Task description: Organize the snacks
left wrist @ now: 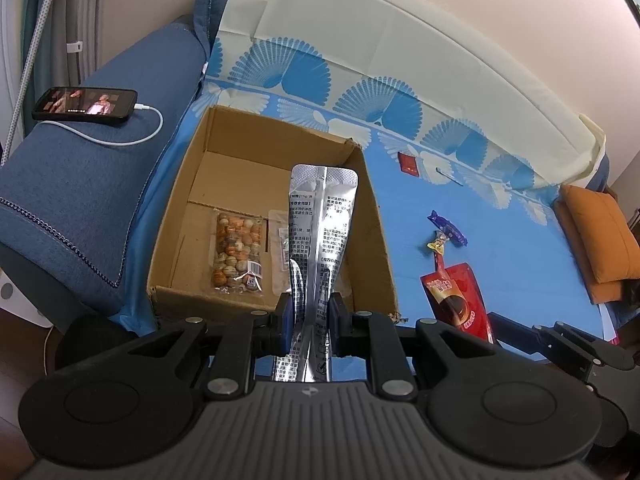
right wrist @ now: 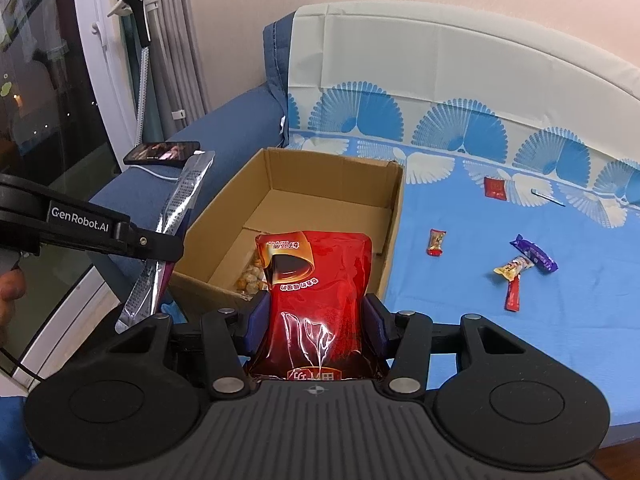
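Observation:
My left gripper is shut on a silver foil pouch and holds it upright over the near edge of the open cardboard box. In the box lie a clear pack of round snacks and a small clear packet. My right gripper is shut on a red snack bag, just in front of the box. The silver pouch and left gripper arm show at the left of the right wrist view.
Small snacks lie on the blue sheet right of the box: a red packet, a small red candy, a purple bar, a yellow candy and a red stick. A charging phone lies on the sofa arm. An orange cushion lies far right.

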A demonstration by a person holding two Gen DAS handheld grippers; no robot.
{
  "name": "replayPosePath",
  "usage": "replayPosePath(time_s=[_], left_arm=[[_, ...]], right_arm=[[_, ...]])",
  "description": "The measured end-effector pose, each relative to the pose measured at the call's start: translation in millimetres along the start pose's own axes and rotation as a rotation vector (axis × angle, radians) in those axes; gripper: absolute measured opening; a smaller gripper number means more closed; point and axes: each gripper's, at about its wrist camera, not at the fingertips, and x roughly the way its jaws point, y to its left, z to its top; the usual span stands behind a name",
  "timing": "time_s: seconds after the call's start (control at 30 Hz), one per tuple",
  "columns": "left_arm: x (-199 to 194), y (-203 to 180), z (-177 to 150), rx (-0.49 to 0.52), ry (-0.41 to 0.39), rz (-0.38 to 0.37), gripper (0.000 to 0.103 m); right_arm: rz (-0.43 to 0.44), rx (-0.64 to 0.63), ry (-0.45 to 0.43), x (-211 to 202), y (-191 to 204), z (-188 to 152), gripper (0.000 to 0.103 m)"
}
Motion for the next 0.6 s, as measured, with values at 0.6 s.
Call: replayPosePath(time_s=[0.6], left_arm=[[34.8,20.6,40.5,-0.023,0.007,0.030,0.020]], right_arm=[[-0.016,0.004,0.056,48.8,-14.8,23.6,0.053]])
